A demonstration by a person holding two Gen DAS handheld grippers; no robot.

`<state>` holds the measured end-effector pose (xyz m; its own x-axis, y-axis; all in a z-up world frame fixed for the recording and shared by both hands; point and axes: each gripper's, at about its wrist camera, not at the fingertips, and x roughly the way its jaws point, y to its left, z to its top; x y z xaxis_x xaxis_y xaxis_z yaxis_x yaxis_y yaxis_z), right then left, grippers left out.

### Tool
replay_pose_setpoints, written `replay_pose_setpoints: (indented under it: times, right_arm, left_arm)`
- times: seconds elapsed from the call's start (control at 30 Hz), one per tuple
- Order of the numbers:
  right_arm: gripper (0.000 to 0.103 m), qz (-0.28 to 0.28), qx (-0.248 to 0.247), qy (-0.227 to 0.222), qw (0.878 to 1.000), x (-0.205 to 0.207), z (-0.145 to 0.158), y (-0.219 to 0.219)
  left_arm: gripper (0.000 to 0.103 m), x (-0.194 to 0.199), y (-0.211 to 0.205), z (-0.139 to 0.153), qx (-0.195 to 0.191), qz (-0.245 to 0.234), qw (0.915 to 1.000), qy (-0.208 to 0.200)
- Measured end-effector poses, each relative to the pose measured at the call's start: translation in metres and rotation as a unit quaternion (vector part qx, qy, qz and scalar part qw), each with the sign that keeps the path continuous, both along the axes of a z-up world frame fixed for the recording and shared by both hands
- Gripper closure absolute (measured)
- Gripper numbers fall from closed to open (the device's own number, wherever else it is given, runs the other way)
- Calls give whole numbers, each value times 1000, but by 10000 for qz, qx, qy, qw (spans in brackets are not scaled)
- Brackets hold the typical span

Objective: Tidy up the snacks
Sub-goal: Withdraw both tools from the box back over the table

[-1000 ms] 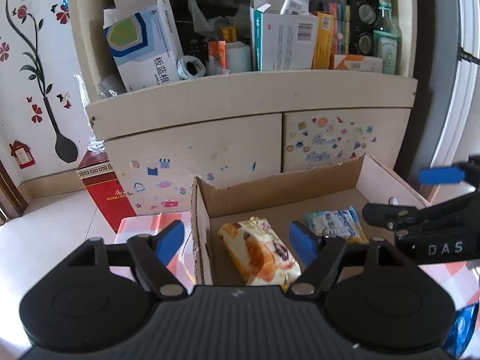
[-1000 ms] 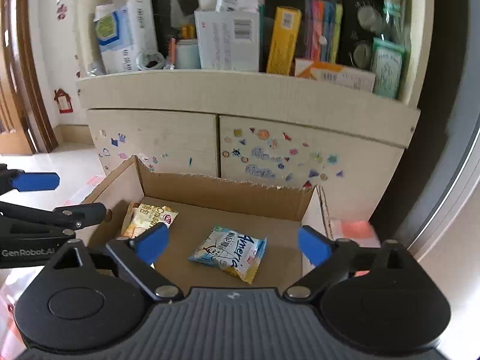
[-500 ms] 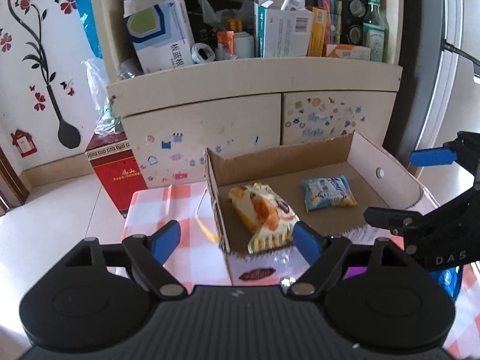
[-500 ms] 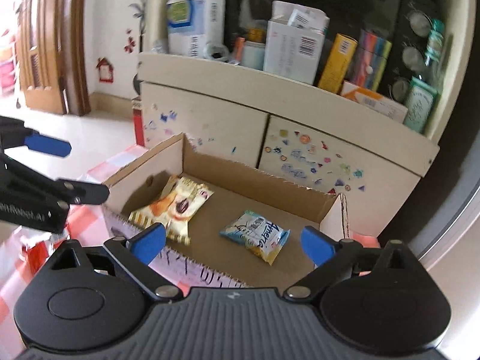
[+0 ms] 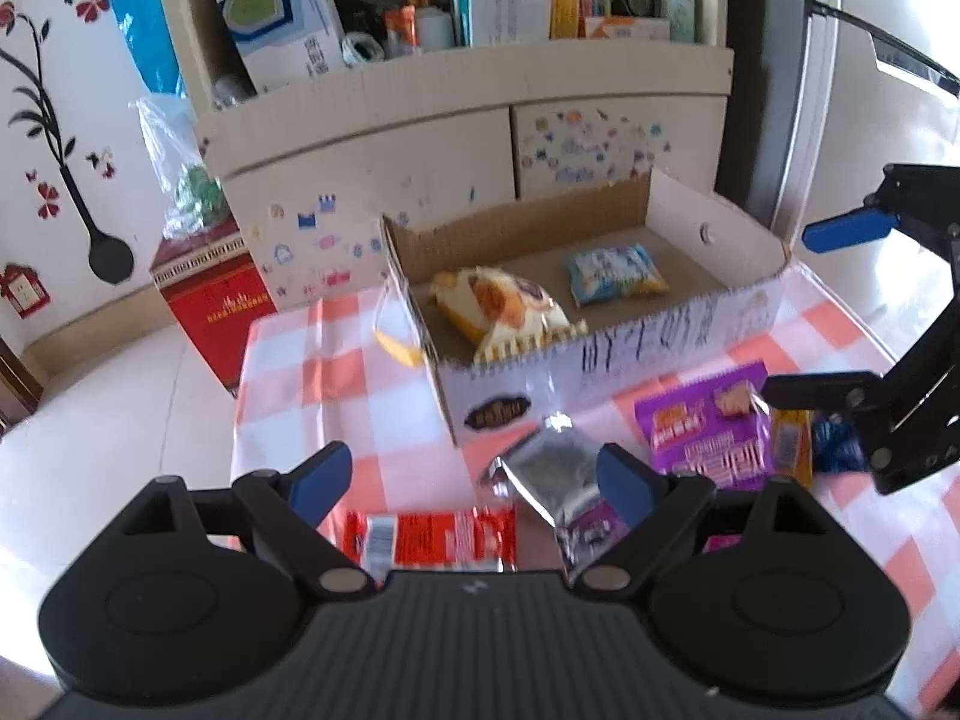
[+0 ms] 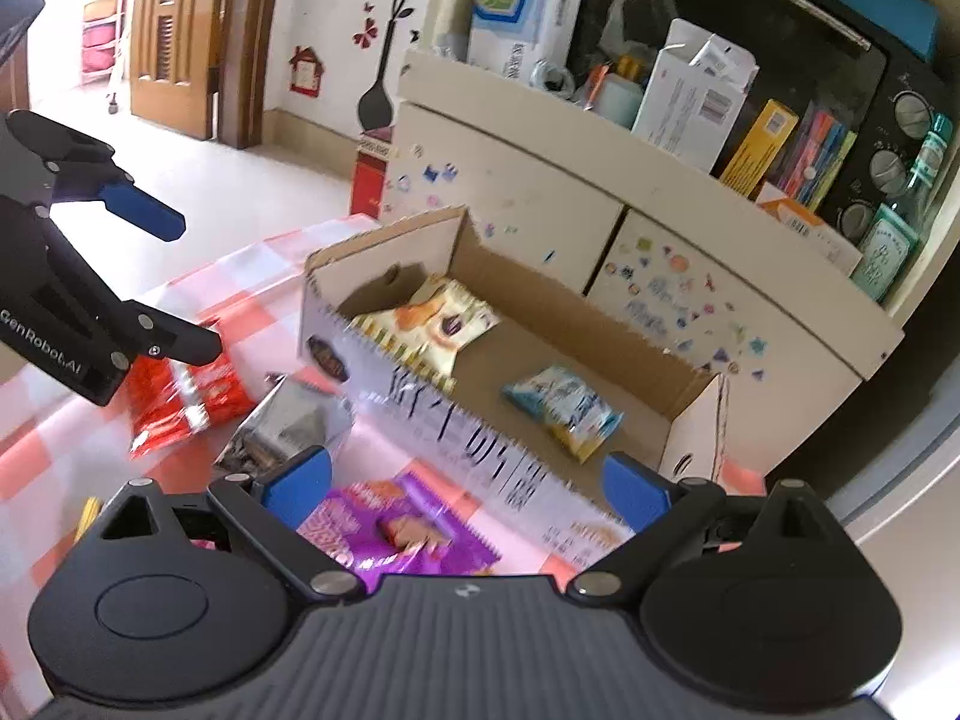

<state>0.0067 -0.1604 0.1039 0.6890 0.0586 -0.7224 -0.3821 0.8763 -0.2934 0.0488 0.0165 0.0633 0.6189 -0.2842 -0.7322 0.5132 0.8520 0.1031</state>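
Plainly, the scene by its parts:

Box: the cardboard box (image 5: 606,360) sits on the checked surface (image 5: 336,372) with its open top facing up and its low front wall toward both claws, so packets can go in over that wall.

Already inside: a yellow-and-orange packet (image 5: 501,312) lies at the left end and a blue-and-white packet (image 5: 612,273) lies apart from it toward the right; I judge these sorted, with bare floor between and around them for more.

Still outside: a silver foil packet (image 5: 552,474), a red packet (image 5: 432,540) and a purple packet (image 5: 708,426) lie flat on the surface just in front of the box, close to its front wall, within easy reach.

Left claw (image 5: 474,480): spread wide and empty, low over the surface, with the red packet and the silver foil packet lying between and below its fingers; likely lining up on one of them.

Right claw (image 6: 468,480): also spread and holding nothing, above the purple packet (image 6: 396,531), which seems its likely pick.

Risk: the packets lie flat and look slippery, so a pinch may slide off unless the fingers close on an edge.
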Motion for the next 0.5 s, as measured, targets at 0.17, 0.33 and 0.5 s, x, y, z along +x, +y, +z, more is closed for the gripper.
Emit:
replay_pose_setpoints:
  times: [0.17,0.33,0.5]
  right_arm:
    - [3,-10,38,52,10000,-15,1,0]
    - [3,20,223,174,9996,-29,2,-6]
    - [4,195,463,362,9981,-38,-1,-13]
  left_arm:
    - [15,-11,6,-7,95,-102,9999,81]
    - [15,-17,12,-10,144,-230,9995,135]
    - [15,-23,15,-15,191,-462,9986,184]
